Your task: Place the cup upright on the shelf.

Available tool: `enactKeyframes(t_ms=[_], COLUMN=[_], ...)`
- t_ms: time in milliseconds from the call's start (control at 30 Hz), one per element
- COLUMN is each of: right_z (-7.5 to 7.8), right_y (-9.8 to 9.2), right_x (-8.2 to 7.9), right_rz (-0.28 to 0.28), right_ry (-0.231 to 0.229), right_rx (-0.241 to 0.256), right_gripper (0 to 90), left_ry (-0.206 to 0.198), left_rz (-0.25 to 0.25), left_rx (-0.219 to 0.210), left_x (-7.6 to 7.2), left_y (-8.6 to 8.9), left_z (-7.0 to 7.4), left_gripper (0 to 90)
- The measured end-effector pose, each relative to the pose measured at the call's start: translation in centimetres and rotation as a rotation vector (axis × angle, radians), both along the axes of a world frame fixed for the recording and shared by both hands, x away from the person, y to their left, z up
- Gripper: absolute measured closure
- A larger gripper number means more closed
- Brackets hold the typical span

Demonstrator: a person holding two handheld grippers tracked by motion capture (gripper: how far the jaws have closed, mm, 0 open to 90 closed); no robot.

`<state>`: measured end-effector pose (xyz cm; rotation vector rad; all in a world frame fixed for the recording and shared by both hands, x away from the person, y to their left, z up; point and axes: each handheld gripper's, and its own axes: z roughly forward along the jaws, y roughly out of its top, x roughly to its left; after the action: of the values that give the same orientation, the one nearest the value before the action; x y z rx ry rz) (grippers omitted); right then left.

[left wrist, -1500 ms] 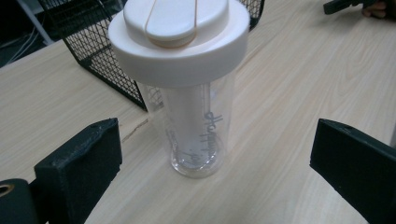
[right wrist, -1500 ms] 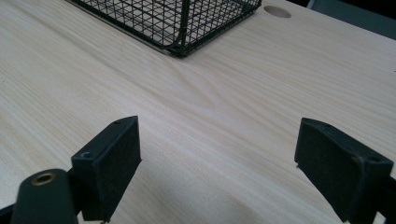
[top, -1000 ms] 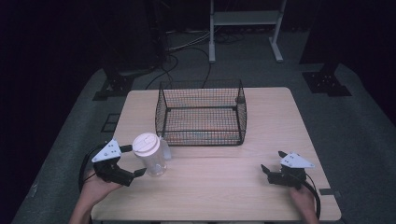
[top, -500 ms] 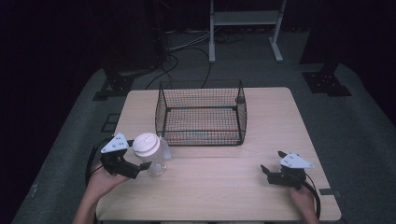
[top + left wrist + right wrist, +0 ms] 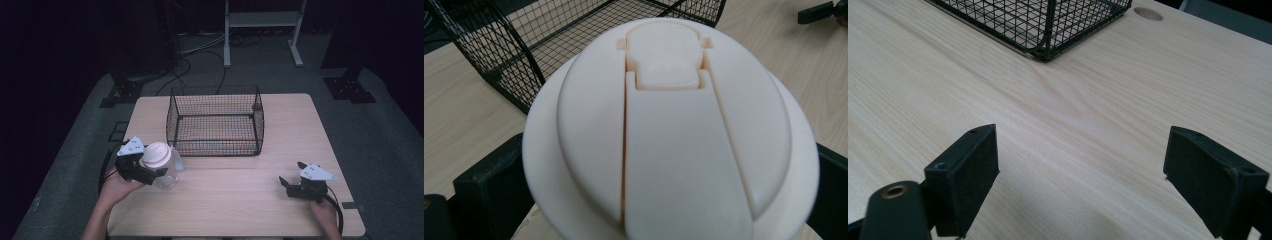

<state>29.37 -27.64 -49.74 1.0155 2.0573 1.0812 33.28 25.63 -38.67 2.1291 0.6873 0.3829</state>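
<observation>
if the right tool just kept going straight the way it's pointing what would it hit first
Probably the near corner of the wire basket. The right tool is open over bare table, and its view shows only wood before that corner. In the high view the line is less clear, so it might just pass it.

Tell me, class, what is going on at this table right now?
A person works at a wooden table with a hand-held gripper in each hand. The left hand-held gripper is closed on a clear jar with a cream lid, in front of the left corner of a black wire basket. The right hand-held gripper sits open near the table's right front, holding nothing.
</observation>
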Motion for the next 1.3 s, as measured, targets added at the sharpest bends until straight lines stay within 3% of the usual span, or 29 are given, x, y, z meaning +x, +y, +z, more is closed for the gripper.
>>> enactKeyframes(t_ms=[700,1100,1300], right_z=[0.0,0.0,0.0], right_y=[0.0,0.0,0.0], right_x=[0.0,0.0,0.0], right_rz=[0.004,0.003,0.003], right_ry=[-0.003,-0.005,-0.005], right_rx=[-0.002,-0.002,-0.002], right_gripper=[13.5,13.5,13.5], left_ry=[0.001,0.008,-0.010], left_rz=[-0.002,-0.011,-0.024], left_rx=[0.040,0.041,0.030], left_x=[0.7,0.8,0.4], left_y=[-1.1,-1.2,-1.3], left_z=[0.1,0.3,1.2], left_gripper=[4.4,4.8,4.8])
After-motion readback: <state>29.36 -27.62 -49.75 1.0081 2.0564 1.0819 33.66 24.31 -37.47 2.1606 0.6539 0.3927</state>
